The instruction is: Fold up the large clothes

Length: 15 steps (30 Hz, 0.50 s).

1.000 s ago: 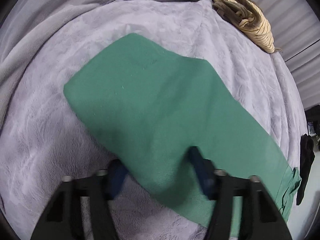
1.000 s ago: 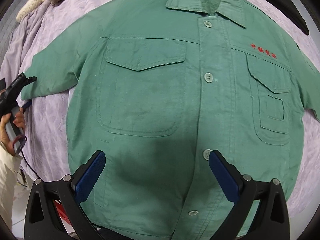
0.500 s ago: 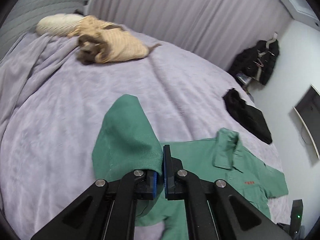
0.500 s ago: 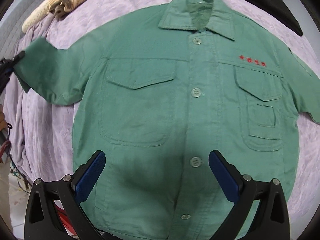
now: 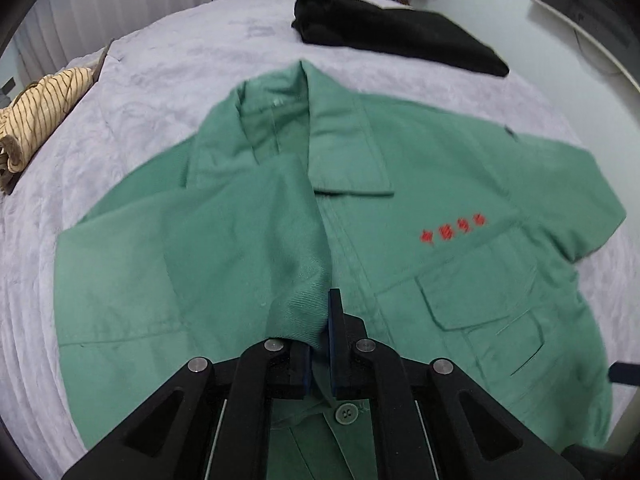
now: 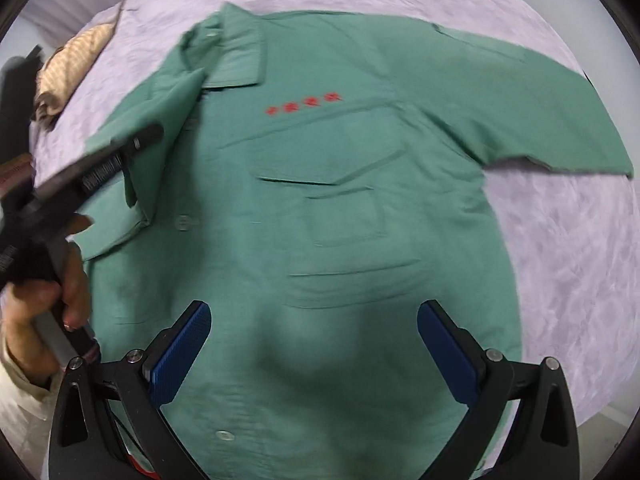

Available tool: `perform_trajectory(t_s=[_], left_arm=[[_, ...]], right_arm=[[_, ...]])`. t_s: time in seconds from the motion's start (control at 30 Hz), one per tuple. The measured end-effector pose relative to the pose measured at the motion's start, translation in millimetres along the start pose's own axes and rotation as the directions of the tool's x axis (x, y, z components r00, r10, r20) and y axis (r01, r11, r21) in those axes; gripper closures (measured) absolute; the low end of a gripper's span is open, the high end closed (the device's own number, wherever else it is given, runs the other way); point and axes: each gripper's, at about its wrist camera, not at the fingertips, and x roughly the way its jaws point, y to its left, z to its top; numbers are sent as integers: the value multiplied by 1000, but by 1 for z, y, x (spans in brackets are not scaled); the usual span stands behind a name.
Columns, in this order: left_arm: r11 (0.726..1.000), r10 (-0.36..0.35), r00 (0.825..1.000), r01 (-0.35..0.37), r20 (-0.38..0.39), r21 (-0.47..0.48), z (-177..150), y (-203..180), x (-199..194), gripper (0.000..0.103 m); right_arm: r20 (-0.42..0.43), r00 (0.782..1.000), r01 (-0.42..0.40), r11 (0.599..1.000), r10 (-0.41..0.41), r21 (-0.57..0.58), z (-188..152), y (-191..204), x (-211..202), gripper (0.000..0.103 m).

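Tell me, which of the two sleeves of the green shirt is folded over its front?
The sleeve clamped in the left gripper, lying across the green shirt. The other sleeve lies spread out on the bed.

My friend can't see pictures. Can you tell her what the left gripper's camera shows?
The left gripper, shut on a green sleeve, holds it over the front of a green shirt spread on a lilac bed cover. Behind lie black clothes and a striped cloth.

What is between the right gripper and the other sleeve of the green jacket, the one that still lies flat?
Nothing visible blocks it. The right gripper hangs open over the green jacket, and the flat sleeve lies bare on the purple bedspread. The left gripper, shut on the folded sleeve, is at the opposite side.
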Motion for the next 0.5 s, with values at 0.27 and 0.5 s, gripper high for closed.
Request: perform_trajectory(t_s=[0.27, 0.5], left_arm=[[985, 125, 992, -125, 9, 115, -26, -11, -22, 1], [935, 341, 940, -342, -31, -88, -75, 88, -62, 1]], right_arm=[[7, 1000, 26, 1000, -27, 17, 9, -25, 4, 0], [150, 988, 6, 975, 28, -223, 48, 55, -11, 0]])
